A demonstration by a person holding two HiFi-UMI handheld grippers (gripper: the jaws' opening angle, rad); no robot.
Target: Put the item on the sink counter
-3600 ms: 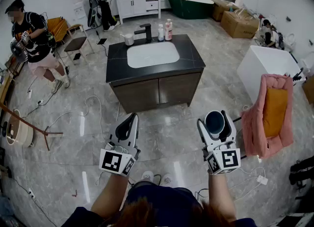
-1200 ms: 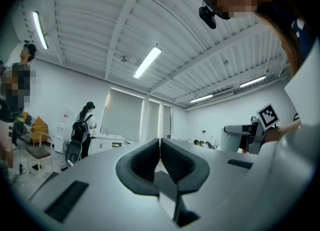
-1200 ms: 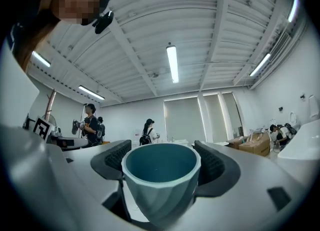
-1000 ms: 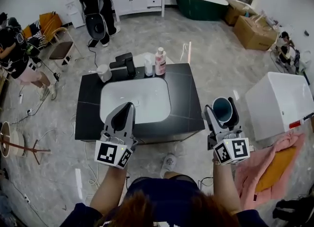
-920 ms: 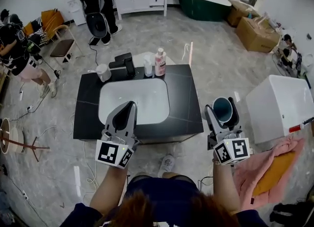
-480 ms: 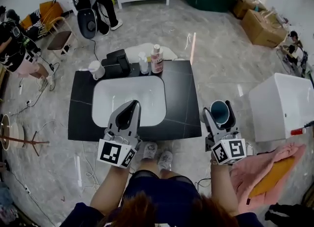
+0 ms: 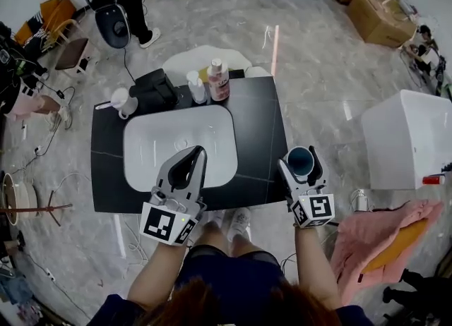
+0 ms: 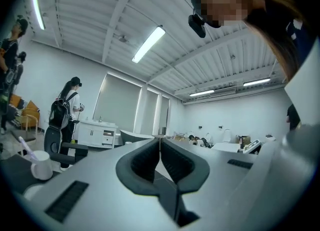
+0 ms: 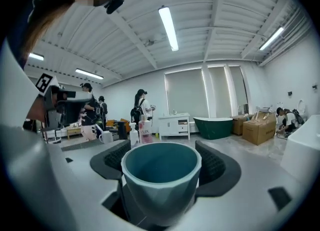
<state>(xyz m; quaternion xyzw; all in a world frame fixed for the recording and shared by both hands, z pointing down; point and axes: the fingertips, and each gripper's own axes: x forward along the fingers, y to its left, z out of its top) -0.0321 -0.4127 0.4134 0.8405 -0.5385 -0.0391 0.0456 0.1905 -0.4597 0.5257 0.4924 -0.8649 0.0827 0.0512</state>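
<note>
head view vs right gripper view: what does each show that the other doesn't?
Head view only: the white sink basin seen from above, the left tongs closed with nothing in them, and a pink cloth on the floor.
Right gripper view only: the ceiling light strips.
Both: the teal cup clamped in the right tongs, plus the pink bottle and white mug behind the basin.

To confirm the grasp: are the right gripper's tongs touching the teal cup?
Touching. The right gripper view shows the right gripper with both tongs pressed against the sides of the teal cup.
</note>
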